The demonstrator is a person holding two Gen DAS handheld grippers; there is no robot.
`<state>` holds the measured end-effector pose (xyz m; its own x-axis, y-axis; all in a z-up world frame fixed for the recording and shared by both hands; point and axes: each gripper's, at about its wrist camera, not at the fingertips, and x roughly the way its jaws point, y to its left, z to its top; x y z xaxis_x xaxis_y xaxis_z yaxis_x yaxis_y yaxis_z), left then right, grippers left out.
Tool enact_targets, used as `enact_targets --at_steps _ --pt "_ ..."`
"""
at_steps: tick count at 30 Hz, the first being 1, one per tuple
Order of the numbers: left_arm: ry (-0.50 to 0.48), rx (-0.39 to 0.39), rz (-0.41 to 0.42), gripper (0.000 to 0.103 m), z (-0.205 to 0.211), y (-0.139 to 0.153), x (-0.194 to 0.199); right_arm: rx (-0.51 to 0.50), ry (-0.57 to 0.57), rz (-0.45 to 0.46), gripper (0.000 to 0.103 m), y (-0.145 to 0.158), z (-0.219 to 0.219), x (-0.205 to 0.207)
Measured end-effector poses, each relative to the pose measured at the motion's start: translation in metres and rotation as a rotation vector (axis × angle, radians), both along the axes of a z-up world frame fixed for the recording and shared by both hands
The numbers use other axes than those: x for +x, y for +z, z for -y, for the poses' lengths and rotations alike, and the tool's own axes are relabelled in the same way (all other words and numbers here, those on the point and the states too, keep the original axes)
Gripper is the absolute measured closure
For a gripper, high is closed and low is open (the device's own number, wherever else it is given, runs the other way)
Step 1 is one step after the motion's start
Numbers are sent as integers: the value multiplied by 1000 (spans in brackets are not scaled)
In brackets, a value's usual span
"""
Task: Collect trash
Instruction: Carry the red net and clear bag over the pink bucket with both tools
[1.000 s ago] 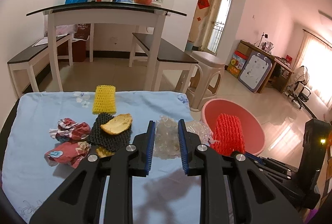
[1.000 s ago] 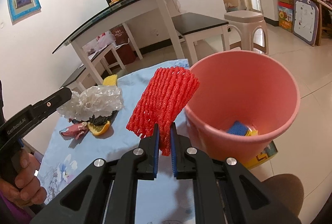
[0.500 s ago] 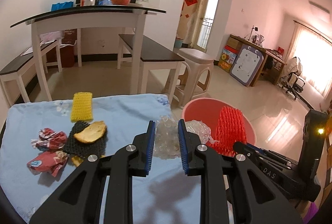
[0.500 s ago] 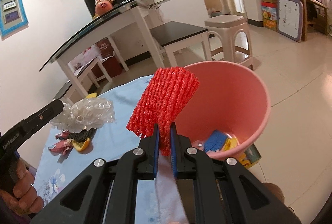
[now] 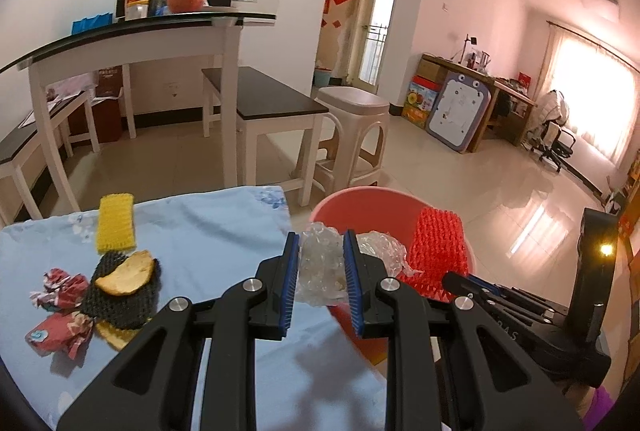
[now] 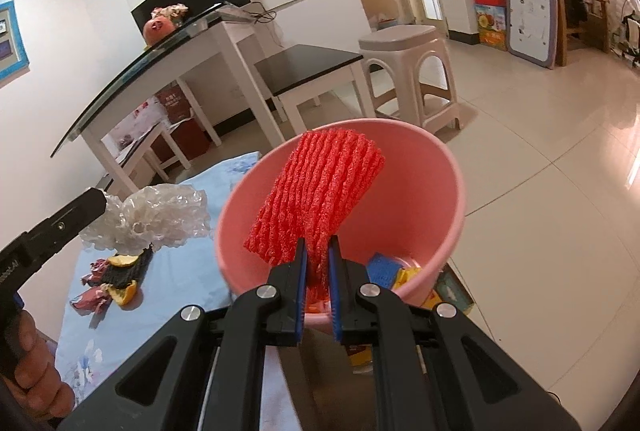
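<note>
My left gripper (image 5: 320, 263) is shut on a crumpled clear plastic wrap (image 5: 320, 271) and holds it near the table's right edge, beside the pink bucket (image 5: 352, 203). My right gripper (image 6: 318, 263) is shut on a red foam net (image 6: 320, 191) and holds it over the open pink bucket (image 6: 440, 199), which holds blue and yellow scraps (image 6: 384, 267). The wrap also shows in the right wrist view (image 6: 160, 215). On the blue cloth (image 5: 208, 227) lie a yellow foam net (image 5: 116, 223), a black net with orange peel (image 5: 124, 283) and red wrappers (image 5: 60, 307).
The bucket stands on the floor off the table's right edge. Behind stand a white stool (image 5: 352, 135), a dark bench (image 5: 264, 103) and a glass-topped table (image 5: 132, 35). Boxes (image 6: 448, 291) lie by the bucket's base.
Both grippers have moved right toward the bucket with their loads. The red net has gone from beside the rim to above the bucket's opening.
</note>
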<state>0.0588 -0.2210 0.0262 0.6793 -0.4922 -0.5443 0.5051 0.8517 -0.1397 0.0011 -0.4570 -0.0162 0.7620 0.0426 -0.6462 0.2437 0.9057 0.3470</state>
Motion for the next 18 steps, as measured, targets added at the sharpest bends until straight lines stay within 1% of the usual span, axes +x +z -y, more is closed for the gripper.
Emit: enact_targets --at_steps 11,18 --pt "-49 53 -15 81 35 -20 9 0 -28 -46 94 -18 16 3" --pt "-52 87 -25 81 48 -31 17 -16 -39 -57 94 -22 20 7"
